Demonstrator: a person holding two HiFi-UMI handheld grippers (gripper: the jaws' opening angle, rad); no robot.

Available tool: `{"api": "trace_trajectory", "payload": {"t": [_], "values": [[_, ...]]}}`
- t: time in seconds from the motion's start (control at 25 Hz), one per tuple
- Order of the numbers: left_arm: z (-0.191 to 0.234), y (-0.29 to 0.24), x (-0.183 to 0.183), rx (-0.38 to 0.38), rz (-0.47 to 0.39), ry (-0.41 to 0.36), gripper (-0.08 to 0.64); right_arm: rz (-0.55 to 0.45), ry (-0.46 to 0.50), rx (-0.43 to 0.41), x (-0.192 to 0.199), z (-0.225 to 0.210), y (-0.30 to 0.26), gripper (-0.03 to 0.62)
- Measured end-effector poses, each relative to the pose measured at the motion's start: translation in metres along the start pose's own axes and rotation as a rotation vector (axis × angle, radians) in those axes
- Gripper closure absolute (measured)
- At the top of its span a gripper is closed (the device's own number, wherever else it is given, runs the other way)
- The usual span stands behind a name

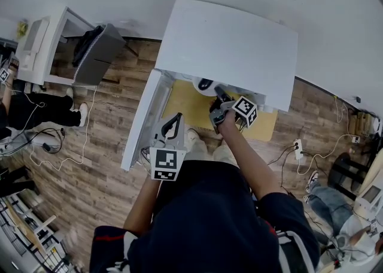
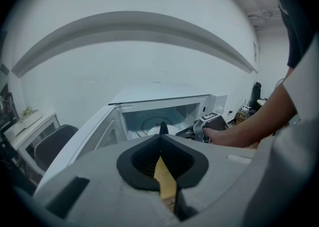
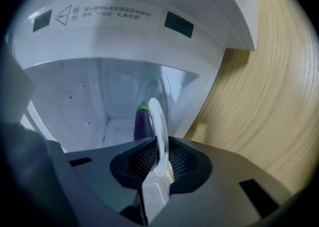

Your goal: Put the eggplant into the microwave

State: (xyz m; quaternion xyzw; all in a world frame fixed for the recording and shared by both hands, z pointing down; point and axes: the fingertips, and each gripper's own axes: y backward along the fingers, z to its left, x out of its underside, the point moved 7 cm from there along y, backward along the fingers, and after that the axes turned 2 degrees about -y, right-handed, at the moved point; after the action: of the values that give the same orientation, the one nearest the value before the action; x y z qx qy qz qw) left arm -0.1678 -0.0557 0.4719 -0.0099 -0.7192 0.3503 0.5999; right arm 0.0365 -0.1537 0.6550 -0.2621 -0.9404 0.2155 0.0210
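Left gripper [image 1: 174, 121] hangs empty near the bench's [image 1: 187, 105] front left corner, beside the open door [image 1: 142, 119], fingers closed together. Right gripper's [image 3: 159, 157] fingers pinch the white plate's [image 3: 155, 116] rim; the eggplant [image 3: 142, 124] lies on it, inside the microwave's [image 1: 233, 44] mouth.

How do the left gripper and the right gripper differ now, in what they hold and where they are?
The right gripper is closed on the rim of a white plate, with the eggplant close beside it; the left gripper is closed on nothing. The right gripper reaches into the open microwave; the left gripper is outside, near the door. Both point toward the microwave.
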Motion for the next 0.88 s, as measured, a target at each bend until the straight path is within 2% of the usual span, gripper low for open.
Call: {"api": "trace_trajectory", "payload": {"t": [0.24,0.48,0.72,0.88], "values": [[-0.004,-0.002,0.003,-0.007,0.003,0.009,0.545,0.019,0.019,-0.009,-0.002,-0.001,0.006,0.512],[-0.013,-0.004,0.004,-0.001,0.001,0.014,0.545,0.037,0.138,0.000,0.000,0.001,0.020,0.508],[-0.016,-0.003,0.005,0.010,-0.020,0.137,0.545,0.076,0.213,0.010,0.008,-0.001,0.029,0.509],[-0.013,0.000,0.007,-0.006,-0.021,0.147,0.545,0.112,0.283,0.036,0.013,0.001,0.031,0.551]]}}
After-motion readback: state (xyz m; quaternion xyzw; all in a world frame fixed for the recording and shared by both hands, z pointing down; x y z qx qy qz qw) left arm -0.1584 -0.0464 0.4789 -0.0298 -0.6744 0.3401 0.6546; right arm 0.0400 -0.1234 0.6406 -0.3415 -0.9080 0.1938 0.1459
